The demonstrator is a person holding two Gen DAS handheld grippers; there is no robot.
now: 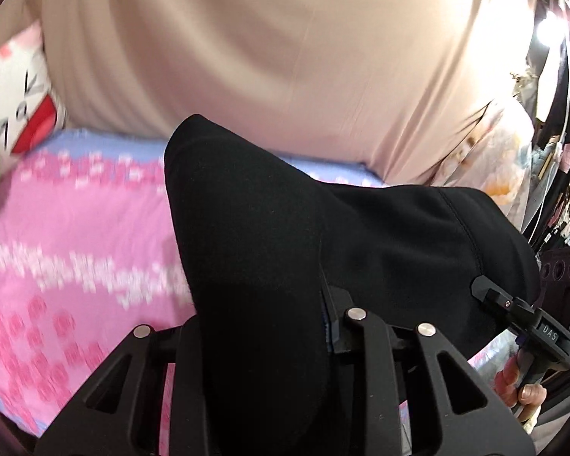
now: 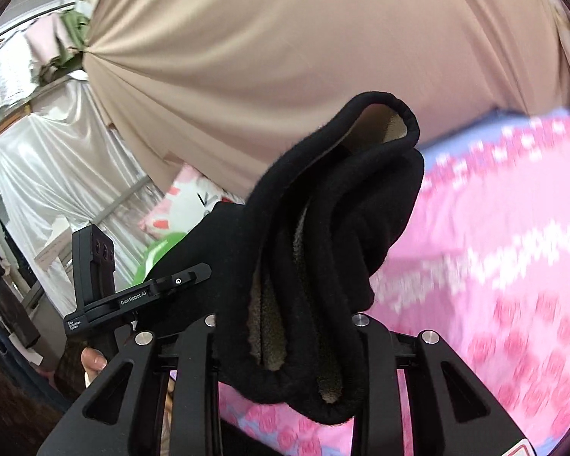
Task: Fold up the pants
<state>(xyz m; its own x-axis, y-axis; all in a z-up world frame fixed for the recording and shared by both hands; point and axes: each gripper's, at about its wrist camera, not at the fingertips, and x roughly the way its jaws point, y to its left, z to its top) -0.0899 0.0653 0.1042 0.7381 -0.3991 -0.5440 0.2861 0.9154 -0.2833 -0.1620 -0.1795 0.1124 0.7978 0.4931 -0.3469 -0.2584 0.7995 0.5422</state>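
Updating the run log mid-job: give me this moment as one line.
stage: lifting | left gripper: shut on black pants | right gripper: shut on black pants | below: pink bedsheet

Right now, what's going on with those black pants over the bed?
A person is holding a tool in each hand, and both are clamped on the black pants. The left tool pinches smooth black fabric, while the right tool grips a bunched section whose fuzzy tan lining shows. The pants hang between them above the pink floral bedsheet, not laid flat. A beige curtain hangs behind the bed. No finished fold is visible yet.
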